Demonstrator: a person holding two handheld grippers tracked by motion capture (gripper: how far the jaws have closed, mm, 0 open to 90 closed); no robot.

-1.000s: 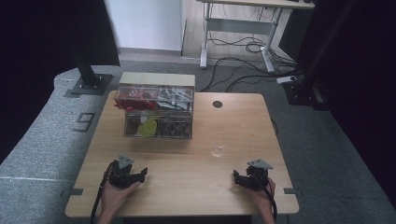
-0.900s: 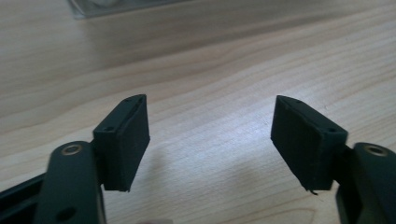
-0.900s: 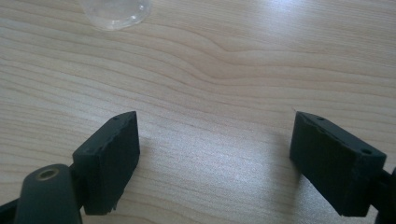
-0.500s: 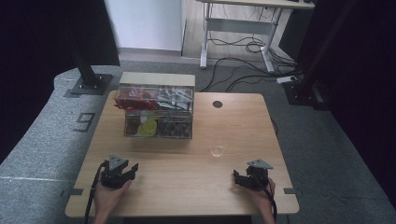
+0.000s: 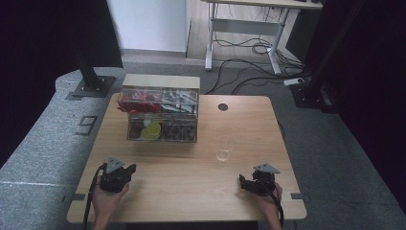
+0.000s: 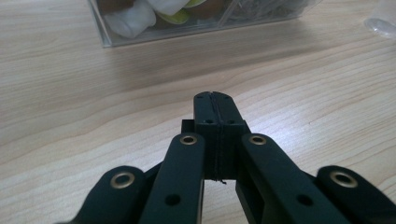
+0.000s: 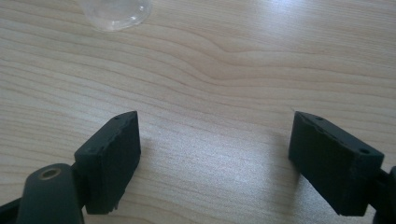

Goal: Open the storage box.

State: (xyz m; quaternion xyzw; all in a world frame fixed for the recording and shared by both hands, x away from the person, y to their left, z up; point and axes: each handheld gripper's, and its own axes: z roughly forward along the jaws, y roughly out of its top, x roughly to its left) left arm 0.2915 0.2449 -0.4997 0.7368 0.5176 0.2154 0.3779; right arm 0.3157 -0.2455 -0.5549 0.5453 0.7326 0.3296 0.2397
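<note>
Your left gripper (image 6: 215,100) has its jaws pressed flat together, nothing between them, just bare wood under the tip. Your right gripper (image 7: 215,154) is the opposite: jaws spread wide apart with only table (image 5: 191,167) grain in the gap, gripping nothing. From the high view you've got the left gripper (image 5: 116,175) sitting near the front left of the table and the right gripper (image 5: 257,181) near the front right, both close to the front edge with your hands behind them. The clear plastic box (image 5: 160,115) sits toward the back left, packed with red, yellow-green and dark stuff in compartments; in the left gripper view its near bottom edge (image 6: 196,28) is straight ahead of the closed jaws, with a stretch of open wood in between. A small clear glass (image 5: 223,148) stands right of centre, well apart from the box, and its base (image 7: 116,11) peeks in at the top of the right gripper view, ahead and left of the open jaws. The middle of the table between your two grippers is bare wood, and there's a dark round hole (image 5: 223,107) near the back edge.
</note>
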